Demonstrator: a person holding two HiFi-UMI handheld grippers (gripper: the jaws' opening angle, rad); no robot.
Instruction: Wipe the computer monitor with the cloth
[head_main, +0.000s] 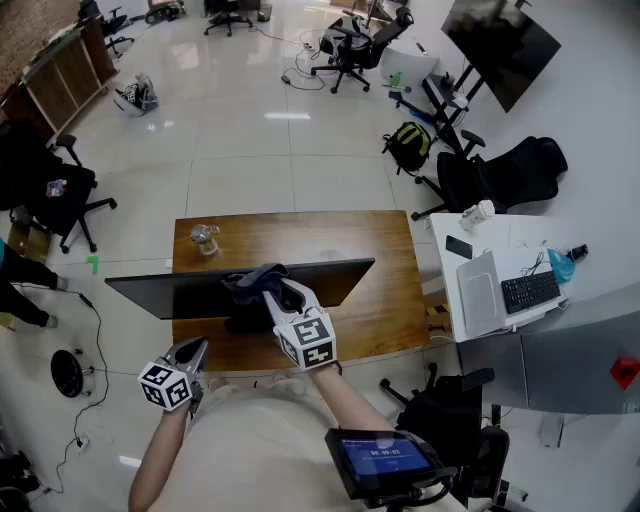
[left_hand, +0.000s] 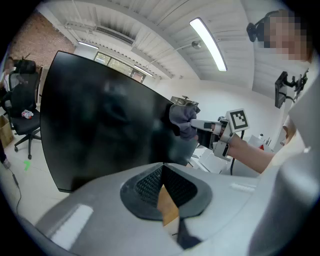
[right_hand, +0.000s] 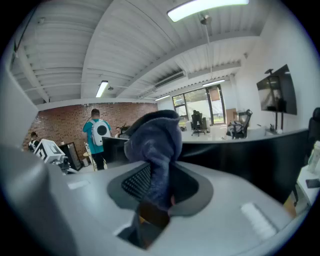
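A wide black monitor (head_main: 320, 276) stands on a wooden table (head_main: 380, 310). My right gripper (head_main: 270, 291) is shut on a dark blue-grey cloth (head_main: 255, 279), which is bunched against the monitor's top edge near its middle. In the right gripper view the cloth (right_hand: 156, 142) rises from between the jaws, with the monitor (right_hand: 250, 157) dark behind it. My left gripper (head_main: 192, 351) hangs low in front of the table's near-left edge, shut and empty. From the left gripper view (left_hand: 161, 170) the dark screen (left_hand: 100, 125) fills the left, with the cloth (left_hand: 181, 120) and the right gripper (left_hand: 207, 129) at its right edge.
A small glass jar (head_main: 205, 238) stands on the table behind the monitor at the left. A white desk (head_main: 515, 245) with a laptop (head_main: 478, 292) and keyboard (head_main: 530, 291) sits to the right. Office chairs (head_main: 500, 175) stand around. A person (right_hand: 95, 136) stands far off.
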